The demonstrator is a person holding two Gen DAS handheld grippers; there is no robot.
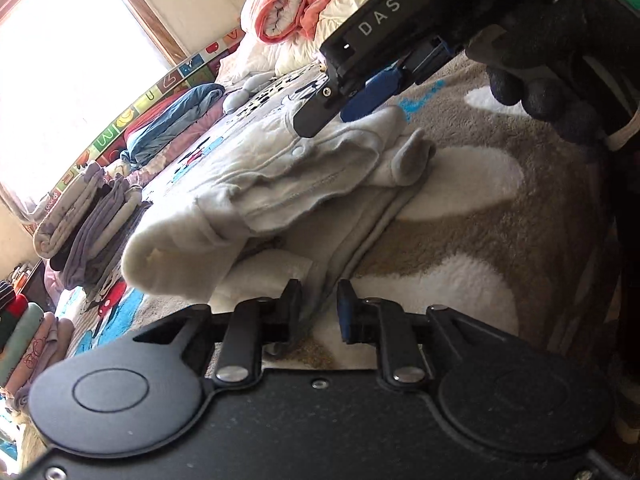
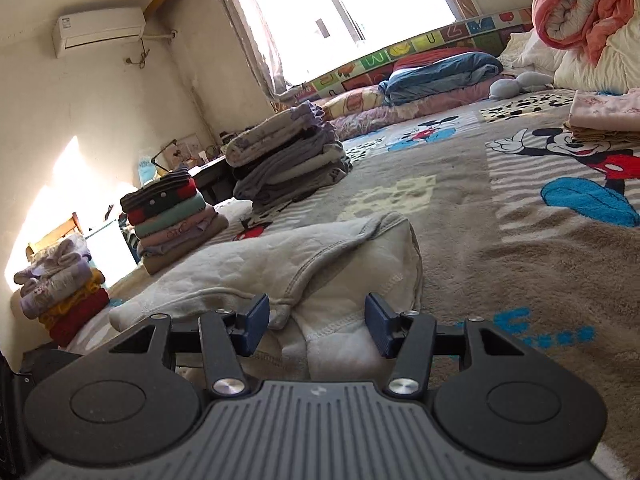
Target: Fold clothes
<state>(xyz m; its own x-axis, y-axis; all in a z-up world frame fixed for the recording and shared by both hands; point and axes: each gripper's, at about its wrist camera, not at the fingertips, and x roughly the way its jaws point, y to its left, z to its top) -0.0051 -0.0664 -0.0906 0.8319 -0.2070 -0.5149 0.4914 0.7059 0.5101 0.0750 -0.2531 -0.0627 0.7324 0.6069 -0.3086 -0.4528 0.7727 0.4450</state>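
A pale grey, fleecy garment (image 1: 280,184) with snap buttons lies partly folded on the cartoon-print blanket (image 2: 520,248). In the left wrist view my left gripper (image 1: 320,306) sits low at the garment's near hem. Its jaws stand narrowly apart, with the hem running between them. My right gripper (image 1: 330,118), held by a black-gloved hand (image 1: 560,64), rests on the garment's far end. In the right wrist view the right gripper (image 2: 318,326) is open about halfway over a fold of the garment (image 2: 320,264), and its pads do not pinch the cloth.
Stacks of folded clothes stand on the blanket: a grey-purple one (image 2: 288,160), a striped and pastel one (image 2: 176,224), a red-based one (image 2: 60,296), and a pink one (image 2: 604,116). Rolled orange bedding (image 2: 588,8) and a blue quilt (image 2: 440,76) lie under the window.
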